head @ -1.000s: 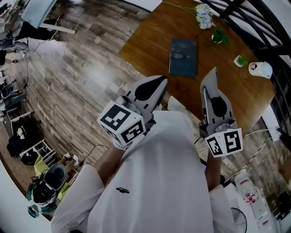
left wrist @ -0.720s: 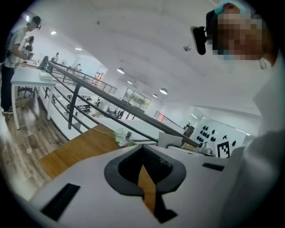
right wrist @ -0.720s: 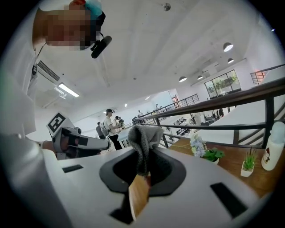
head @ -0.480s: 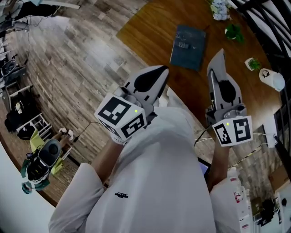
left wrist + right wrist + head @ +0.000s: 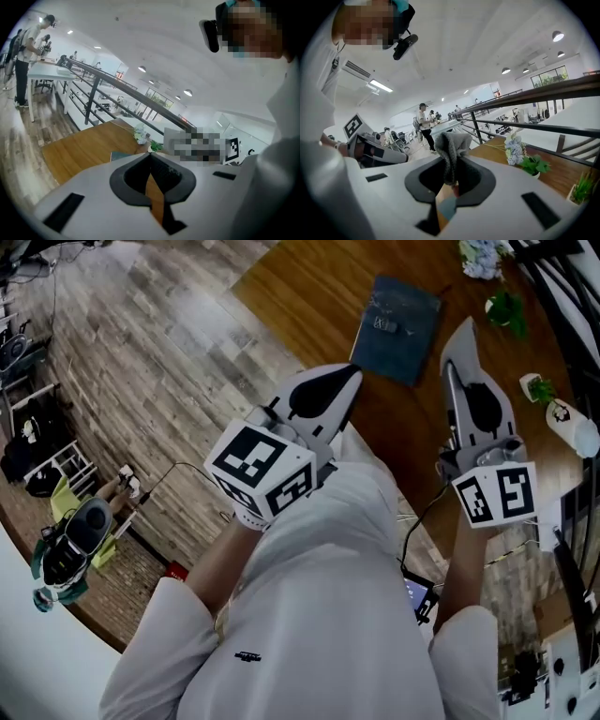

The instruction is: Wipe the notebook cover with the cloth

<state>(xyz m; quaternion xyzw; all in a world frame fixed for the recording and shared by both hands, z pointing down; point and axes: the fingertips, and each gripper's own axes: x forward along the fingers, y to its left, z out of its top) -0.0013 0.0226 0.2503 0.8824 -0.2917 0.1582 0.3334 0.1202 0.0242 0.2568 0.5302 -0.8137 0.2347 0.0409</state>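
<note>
Nearest, the person's white shirt [image 5: 328, 615] bore a small dark chest logo, too small to read. Ahead of it, the left hand-held gripper [image 5: 349, 376] had its jaws pressed together with nothing between them. Its cube [image 5: 262, 470] showed black-and-white square markers. The right hand-held gripper [image 5: 465, 329] had its jaws clamped on a bunched grey knitted cloth [image 5: 451, 147], which stuck up above the tips. Neither hand-held gripper touched the notebook. Beyond them, the dark blue-grey rectangular notebook [image 5: 401, 313] lay closed and flat on the brown wooden desk [image 5: 300, 296]. A small pale label on its cover was illegible. Farther back stood pale blue flowers [image 5: 483, 254] and a small green potted plant [image 5: 506, 307].
</note>
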